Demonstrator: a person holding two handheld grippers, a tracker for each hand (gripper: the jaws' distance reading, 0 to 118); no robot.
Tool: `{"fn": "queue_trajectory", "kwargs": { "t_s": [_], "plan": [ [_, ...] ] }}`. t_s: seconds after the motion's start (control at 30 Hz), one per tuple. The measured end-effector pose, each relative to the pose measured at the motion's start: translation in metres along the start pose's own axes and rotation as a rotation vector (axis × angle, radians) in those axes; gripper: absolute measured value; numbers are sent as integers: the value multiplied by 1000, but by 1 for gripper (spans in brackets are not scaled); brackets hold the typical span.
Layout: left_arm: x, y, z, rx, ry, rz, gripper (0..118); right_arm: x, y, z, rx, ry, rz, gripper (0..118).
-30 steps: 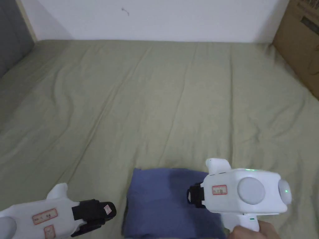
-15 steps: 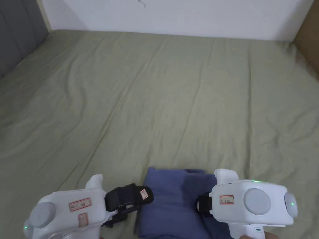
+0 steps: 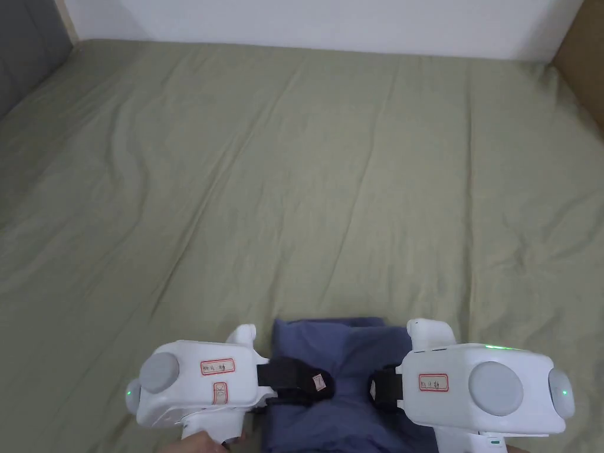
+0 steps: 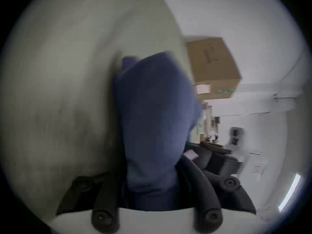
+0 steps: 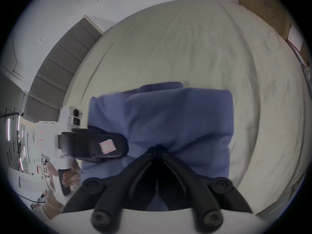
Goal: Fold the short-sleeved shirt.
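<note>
The folded blue shirt (image 3: 342, 377) lies at the near edge of the olive bed sheet (image 3: 307, 177). The right gripper (image 5: 157, 149) has its jaws pressed together, pinching a bunch of the shirt's cloth. The left gripper (image 3: 307, 386) reaches over the shirt's left edge — its jaws stand spread, cloth between them. Beyond the shirt the sheet runs wide to the white wall (image 3: 330, 23) — a cardboard box (image 3: 584, 65) bounds the right side.

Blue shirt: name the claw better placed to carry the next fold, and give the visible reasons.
Right, probably. The right claw is already shut on the blue shirt, with cloth puckered at its tips. The left claw lies over the shirt's left edge with cloth between its open jaws, not yet pinched.
</note>
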State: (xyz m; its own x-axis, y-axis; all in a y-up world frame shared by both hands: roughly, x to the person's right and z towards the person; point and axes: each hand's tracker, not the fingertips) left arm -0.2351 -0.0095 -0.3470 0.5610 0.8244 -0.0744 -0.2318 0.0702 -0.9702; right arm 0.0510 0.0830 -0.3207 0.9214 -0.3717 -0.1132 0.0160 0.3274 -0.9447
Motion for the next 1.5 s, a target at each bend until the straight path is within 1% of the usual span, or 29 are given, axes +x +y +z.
{"fn": "queue_trajectory", "kwargs": {
  "t_s": [0.03, 0.07, 0.1, 0.17, 0.23, 0.37, 0.4, 0.5, 0.53, 0.57, 0.63, 0.7, 0.73, 0.83, 0.87, 0.9, 0.97, 1.0, 1.03, 1.1, 1.27, 1.3, 1.33, 1.37, 1.4, 1.43, 1.47, 1.5],
  "plan": [
    [-6, 2, 4, 18, -176, 60, 20, 0, -1, 0, 1, 4, 0, 0],
    [-11, 4, 12, 22, -213, 93, 20, 1, 0, 1, 7, 8, 3, 0],
    [-9, 4, 13, 24, -182, 90, 20, 1, 0, 4, 16, 23, -3, 0],
    [-3, 5, 15, 8, -124, 10, 20, -3, 0, 8, 22, 9, -9, 0],
    [4, 10, 20, -3, -99, 7, 20, -6, -1, 17, 60, -9, 7, 0],
    [23, 25, 53, -17, 42, -133, 20, -4, 5, 35, 108, -19, 17, 0],
    [28, 29, 66, -1, 102, -141, 20, -2, 6, 38, 117, -30, 14, 0],
    [40, 47, 119, 53, 348, -264, 20, 7, 10, 44, 137, -63, 6, 0],
    [41, 55, 136, 62, 453, -316, 20, 11, 11, 44, 140, -73, -5, 0],
    [39, 62, 153, 74, 536, -333, 20, 16, 12, 44, 145, -82, -20, 0],
    [28, 81, 183, 64, 688, -343, 20, 25, 13, 44, 150, -87, -56, 0],
    [15, 98, 208, 57, 857, -352, 20, 32, 12, 45, 146, -90, -76, 0],
    [6, 108, 220, 33, 953, -381, 20, 35, 12, 45, 145, -97, -82, 0],
    [-19, 128, 248, 7, 1234, -369, 20, 40, 11, 42, 132, -133, -88, 0],
    [-30, 135, 257, 10, 1304, -364, 23, 41, 11, 41, 128, -141, -91, 0],
    [-39, 140, 264, 5, 1367, -368, 37, 42, 11, 40, 124, -145, -95, 0],
    [-54, 147, 273, -4, 1482, -366, 73, 44, 11, 35, 114, -152, -101, 0],
    [-61, 149, 275, -10, 1495, -378, 97, 44, 12, 33, 110, -158, -104, 0],
    [-67, 151, 280, 0, 1498, -378, 105, 44, 13, 30, 106, -159, -104, 0],
    [-70, 152, 285, 18, 1541, -334, 104, 43, 14, 25, 95, -158, -104, 0],
    [-48, 141, 302, 208, 1373, -220, 103, 39, 14, 22, 82, -146, -82, 0],
    [-40, 136, 303, 229, 1328, -209, 102, 39, 13, 23, 83, -144, -78, 0],
    [-29, 131, 305, 267, 1257, -210, 99, 39, 13, 23, 83, -141, -75, 0],
    [-16, 123, 304, 301, 1172, -209, 86, 39, 12, 24, 86, -137, -74, 0],
    [-6, 116, 302, 309, 1098, -207, 50, 31, 10, 27, 89, -132, -76, 0],
    [2, 109, 296, 334, 1017, -198, 17, 31, 9, 29, 92, -125, -79, 0],
    [14, 99, 292, 351, 971, -200, 1, 31, 8, 31, 97, -116, -80, 0],
    [25, 90, 287, 372, 914, -204, 1, 31, 7, 34, 101, -111, -82, 0]
  ]
}}
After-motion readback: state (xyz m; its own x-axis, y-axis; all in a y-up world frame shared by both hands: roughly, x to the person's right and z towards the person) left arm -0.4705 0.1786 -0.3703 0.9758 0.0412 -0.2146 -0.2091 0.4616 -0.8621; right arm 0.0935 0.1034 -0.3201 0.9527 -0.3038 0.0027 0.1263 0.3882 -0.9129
